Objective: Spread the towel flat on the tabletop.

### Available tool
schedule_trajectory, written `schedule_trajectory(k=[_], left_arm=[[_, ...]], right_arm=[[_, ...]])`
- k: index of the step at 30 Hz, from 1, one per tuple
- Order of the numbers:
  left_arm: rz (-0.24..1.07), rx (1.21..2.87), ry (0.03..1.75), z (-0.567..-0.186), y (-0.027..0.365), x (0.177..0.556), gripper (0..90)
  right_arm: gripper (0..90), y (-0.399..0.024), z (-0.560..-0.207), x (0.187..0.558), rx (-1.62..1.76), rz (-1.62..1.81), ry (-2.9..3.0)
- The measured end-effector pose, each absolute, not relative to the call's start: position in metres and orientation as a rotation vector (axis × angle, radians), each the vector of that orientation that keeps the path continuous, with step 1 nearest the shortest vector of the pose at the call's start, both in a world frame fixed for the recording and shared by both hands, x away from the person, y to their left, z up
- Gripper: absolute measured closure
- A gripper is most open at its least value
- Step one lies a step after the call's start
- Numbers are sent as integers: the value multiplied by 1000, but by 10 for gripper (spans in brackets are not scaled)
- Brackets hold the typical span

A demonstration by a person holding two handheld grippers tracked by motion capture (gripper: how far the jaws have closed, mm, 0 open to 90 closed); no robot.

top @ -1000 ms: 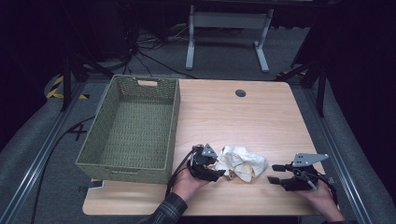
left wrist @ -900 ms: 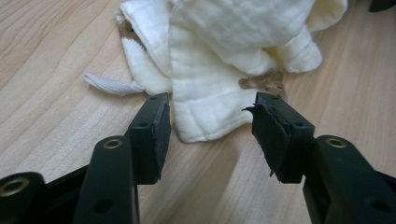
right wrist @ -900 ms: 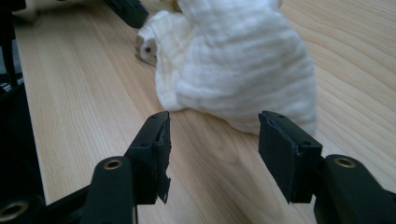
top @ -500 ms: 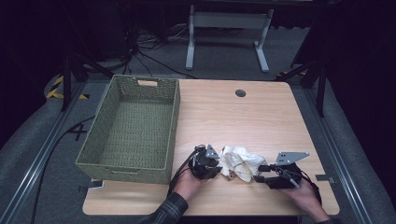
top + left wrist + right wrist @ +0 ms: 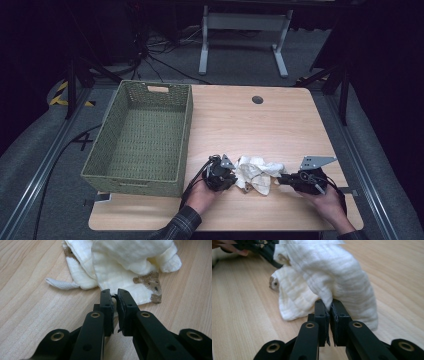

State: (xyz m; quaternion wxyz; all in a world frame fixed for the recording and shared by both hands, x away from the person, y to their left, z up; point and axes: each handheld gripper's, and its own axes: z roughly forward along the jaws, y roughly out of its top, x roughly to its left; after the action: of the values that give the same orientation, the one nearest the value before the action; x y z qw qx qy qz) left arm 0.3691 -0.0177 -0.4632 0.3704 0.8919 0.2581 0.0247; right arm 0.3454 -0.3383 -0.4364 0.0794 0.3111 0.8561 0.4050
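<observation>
High view: a crumpled cloth (image 5: 257, 172) lies on the surface (image 5: 240, 120) near its 6 o'clock edge, between the two hands. The left gripper (image 5: 231, 174) sits at the cloth's 9 o'clock side, the right gripper (image 5: 281, 179) at its 3 o'clock side. A second ago the right gripper lay well apart from the cloth; it has since come in to touch that edge, while the left one kept its place. An empty basket (image 5: 186, 125) stands at the cloth's 10 o'clock.

Left gripper view: the jaws have just been closing and now pinch a thin edge of the cloth (image 5: 130, 272), which spreads away toward 12 o'clock over the wood.

Right gripper view: these jaws have also just been closing, and a fold of the cloth (image 5: 329, 277) is nipped between them, the rest rising toward 12 o'clock. The left gripper (image 5: 268, 251) shows at 11 o'clock.

With both sides now gripped, the cloth looks ready to be lifted or pulled flat; likely the grasp is done and the handling itself not yet begun.
</observation>
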Motion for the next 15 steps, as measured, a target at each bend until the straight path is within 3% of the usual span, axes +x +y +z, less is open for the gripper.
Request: schedule_trajectory(k=[6,15], left_arm=[[61,2285,664,-463,-18,369,833],[47,2310,664,-462,-17,370,835]], right_arm=[[832,-354,-430,359,970,1218,2513],[747,-372,-434,382,1061,1152,2455]])
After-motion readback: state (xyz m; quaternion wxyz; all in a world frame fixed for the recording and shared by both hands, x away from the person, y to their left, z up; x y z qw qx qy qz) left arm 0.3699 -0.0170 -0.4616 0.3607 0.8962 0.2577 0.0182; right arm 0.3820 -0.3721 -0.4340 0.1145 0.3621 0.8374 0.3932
